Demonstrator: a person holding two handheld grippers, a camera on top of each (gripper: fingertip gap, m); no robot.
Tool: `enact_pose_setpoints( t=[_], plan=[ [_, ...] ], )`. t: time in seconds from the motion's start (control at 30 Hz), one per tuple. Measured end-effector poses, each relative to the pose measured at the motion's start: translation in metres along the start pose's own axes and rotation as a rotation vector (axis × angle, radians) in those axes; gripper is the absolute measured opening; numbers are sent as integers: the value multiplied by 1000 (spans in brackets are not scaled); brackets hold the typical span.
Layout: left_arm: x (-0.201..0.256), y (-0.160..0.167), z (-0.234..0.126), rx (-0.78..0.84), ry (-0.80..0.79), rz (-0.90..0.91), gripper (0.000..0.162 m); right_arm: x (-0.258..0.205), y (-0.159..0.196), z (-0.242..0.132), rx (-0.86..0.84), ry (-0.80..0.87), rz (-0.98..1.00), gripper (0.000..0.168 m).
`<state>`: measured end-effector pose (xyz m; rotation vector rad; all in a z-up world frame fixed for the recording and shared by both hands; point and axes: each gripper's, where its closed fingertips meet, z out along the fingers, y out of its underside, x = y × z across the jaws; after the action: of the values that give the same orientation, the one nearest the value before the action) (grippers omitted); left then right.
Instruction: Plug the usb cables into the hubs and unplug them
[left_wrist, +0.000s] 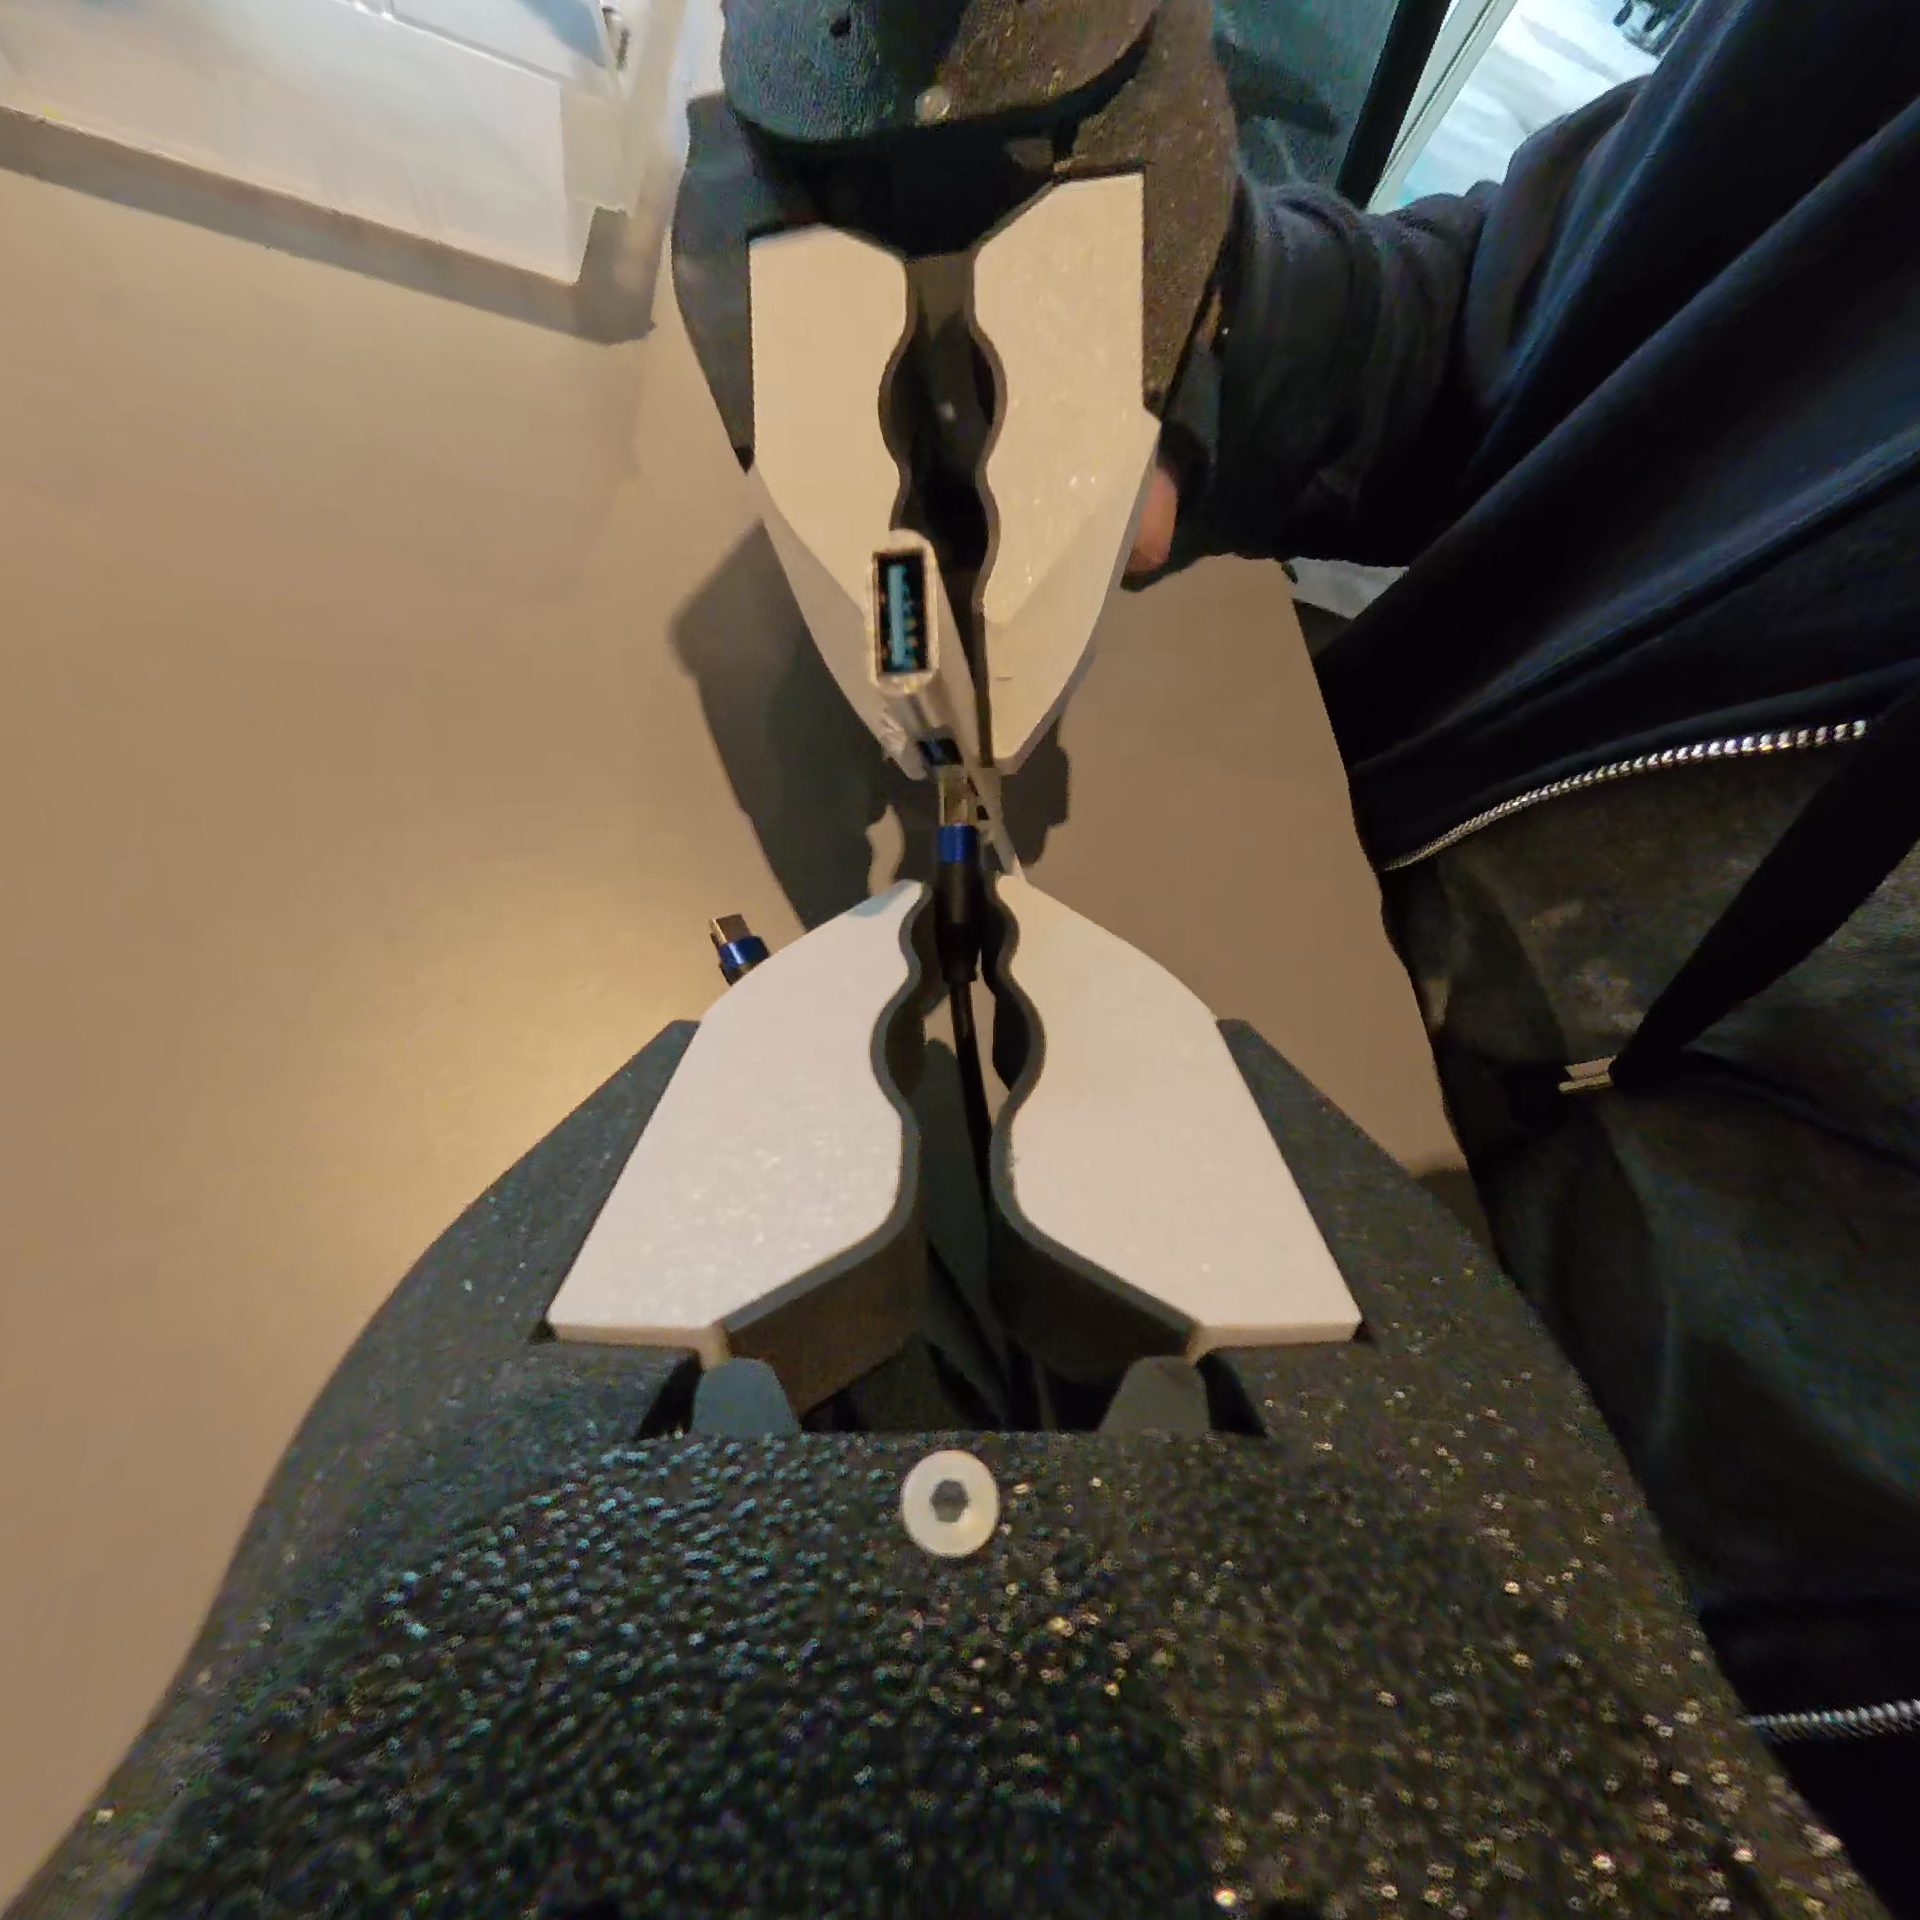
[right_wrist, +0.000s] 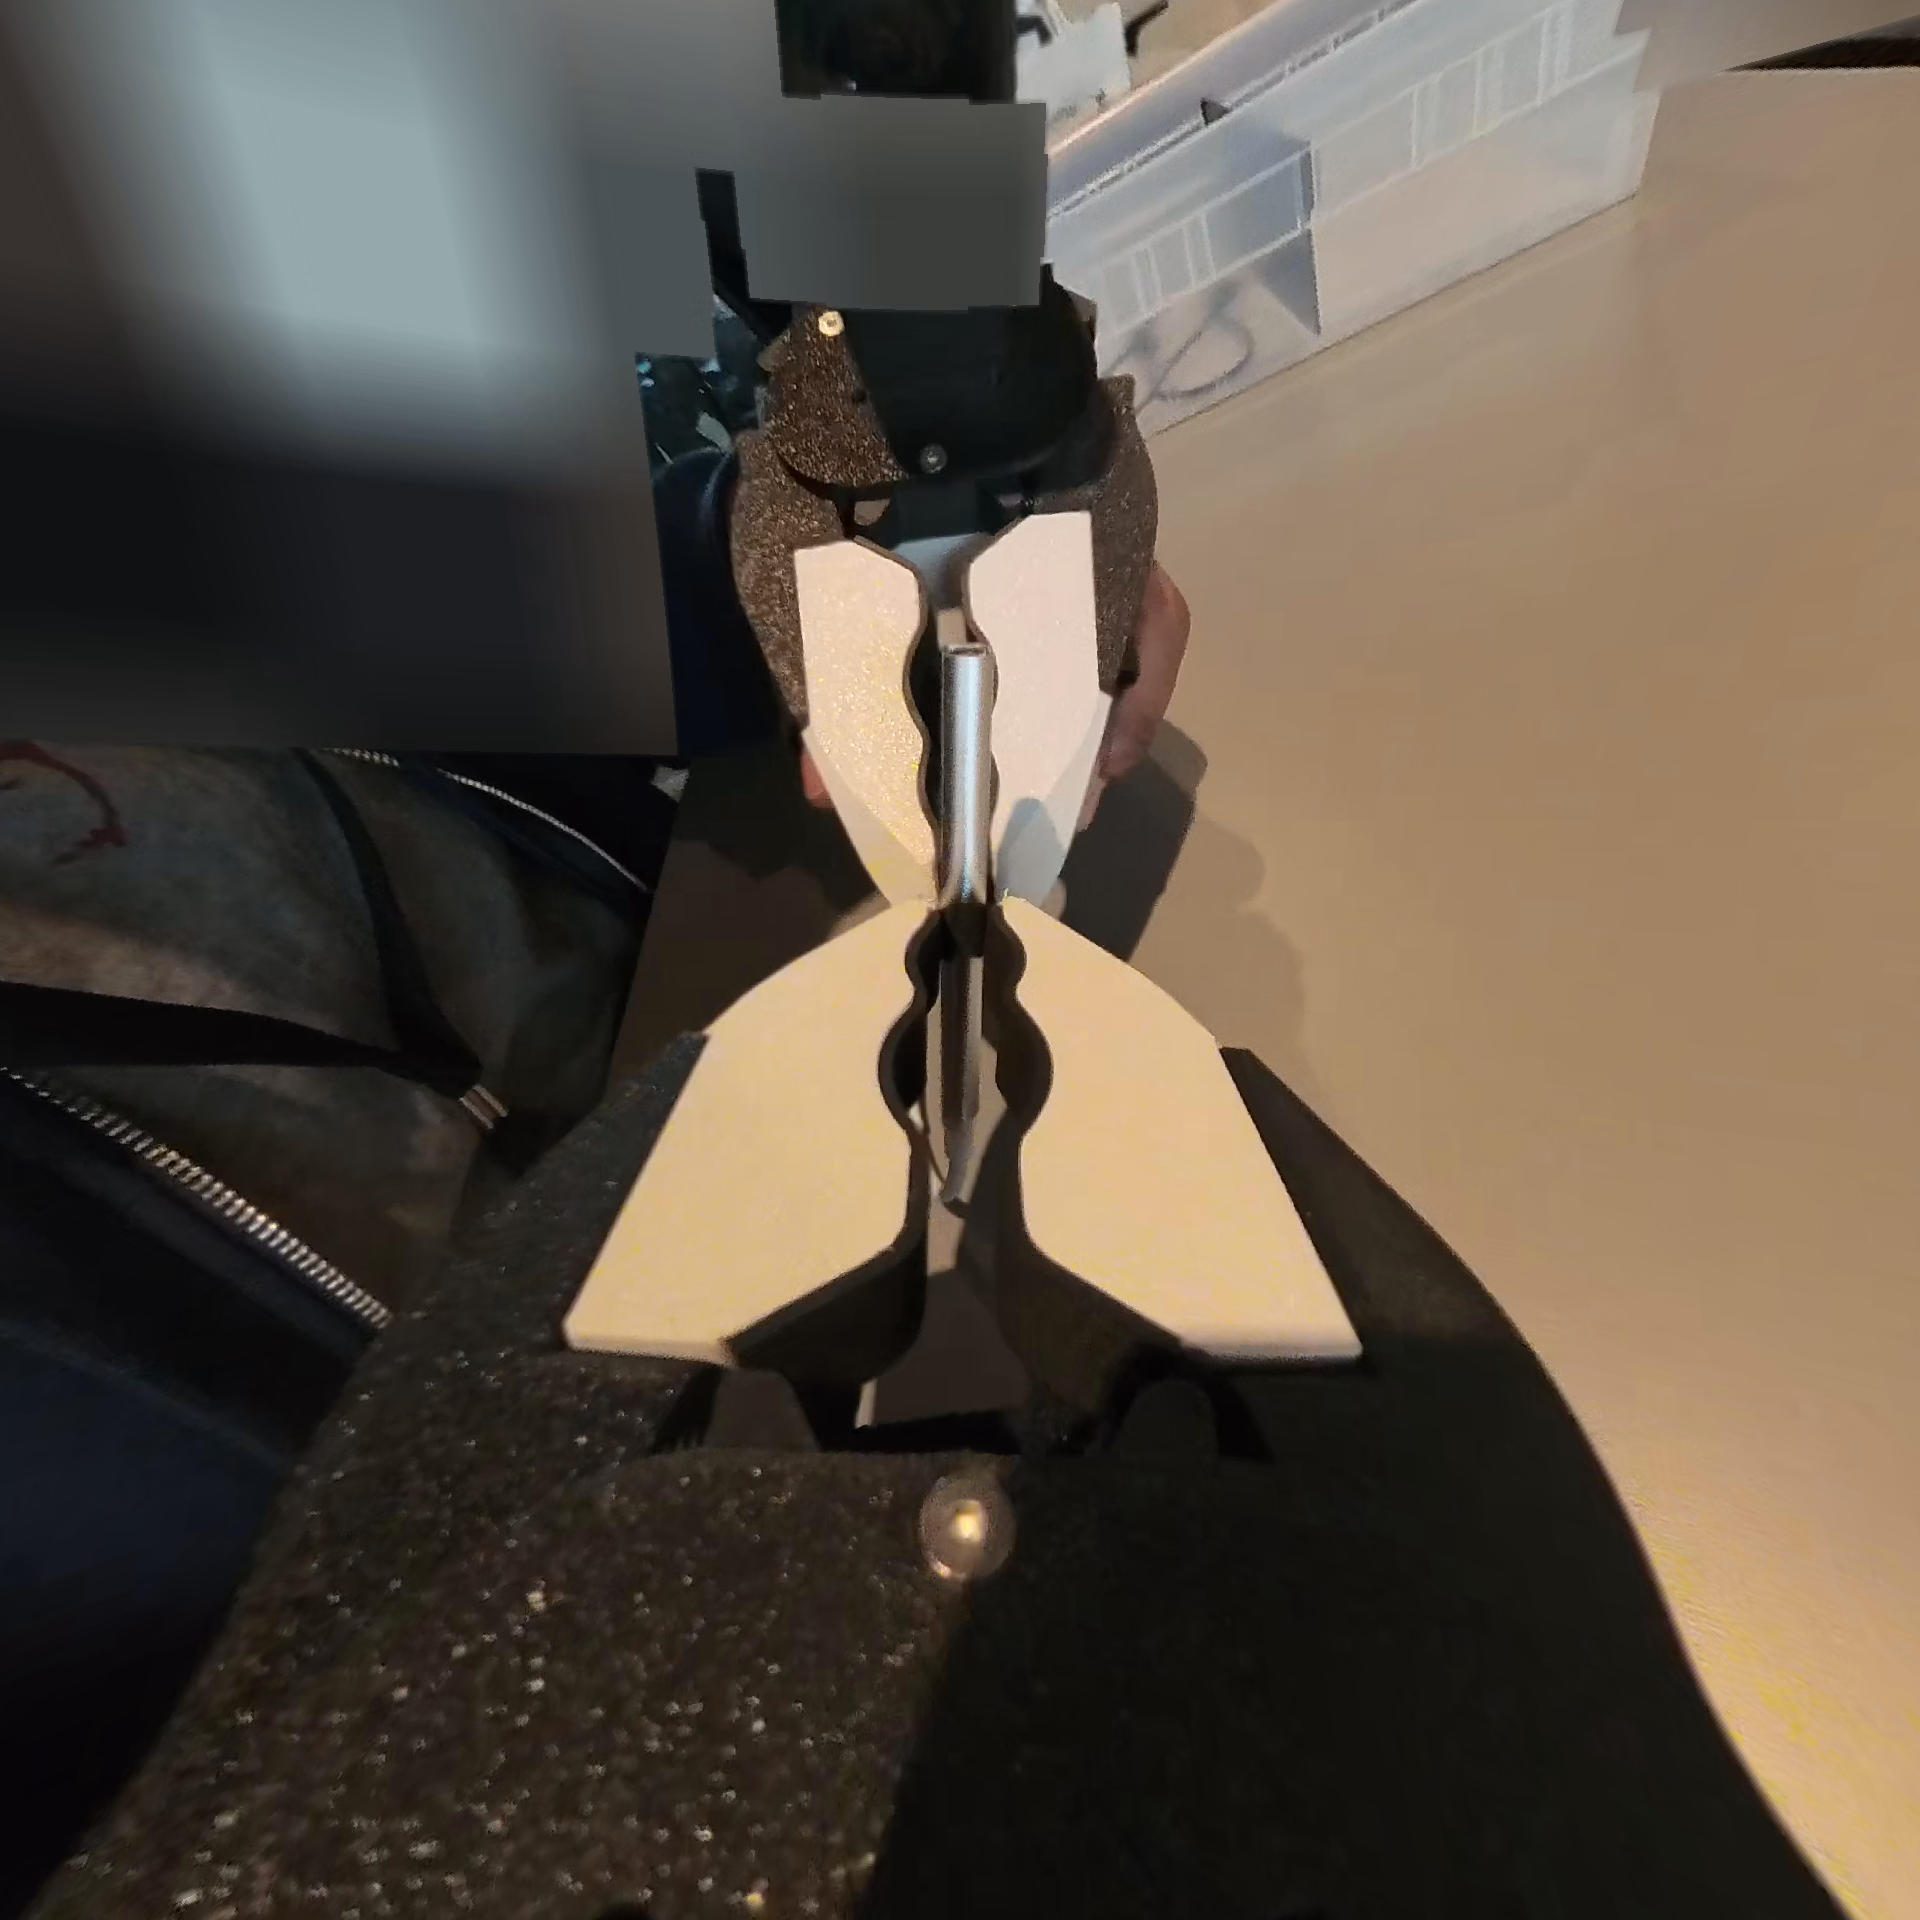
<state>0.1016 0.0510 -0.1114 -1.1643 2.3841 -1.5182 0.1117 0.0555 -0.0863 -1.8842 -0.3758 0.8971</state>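
My left gripper (left_wrist: 961, 894), with its two pale grey fingers nearly together, is clamped on the black round USB cable (left_wrist: 964, 997) just behind its blue metal collar. My right gripper (right_wrist: 971, 920) has its fingers closed on the slim silver aluminium hub (right_wrist: 964, 769), which it holds edge-on in front of me, above the beige table (left_wrist: 312, 727).

In the left wrist view the metal tip of this cable stands at a small port on the side of the hub. I judge it is partly inside, but I cannot tell whether it is fully seated, or whether it is going in or coming out. The larger blue port on the end of the hub (left_wrist: 902, 613) is empty.

A second connector with a blue collar (left_wrist: 736, 943) lies on the table just beside my left finger, not plugged in. So I think at least one more cable remains, and the work is not finished.
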Motion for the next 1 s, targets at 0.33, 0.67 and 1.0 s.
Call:
enact_pose_setpoints(
  t=[0.33, 0.67, 1.0],
  plan=[
    [5, 3, 3, -28, 4, 24, 7, -5, 6, 9, -28, -10, -47, 7],
    [1, -1, -2, -2, -23, 2, 7, -4, -2, 8, 25, 13, -67, 15],
    [-2, 5, -6, -76, -102, 28, 7, 0, -5, 2, 44, 37, -93, 8]
  ],
)
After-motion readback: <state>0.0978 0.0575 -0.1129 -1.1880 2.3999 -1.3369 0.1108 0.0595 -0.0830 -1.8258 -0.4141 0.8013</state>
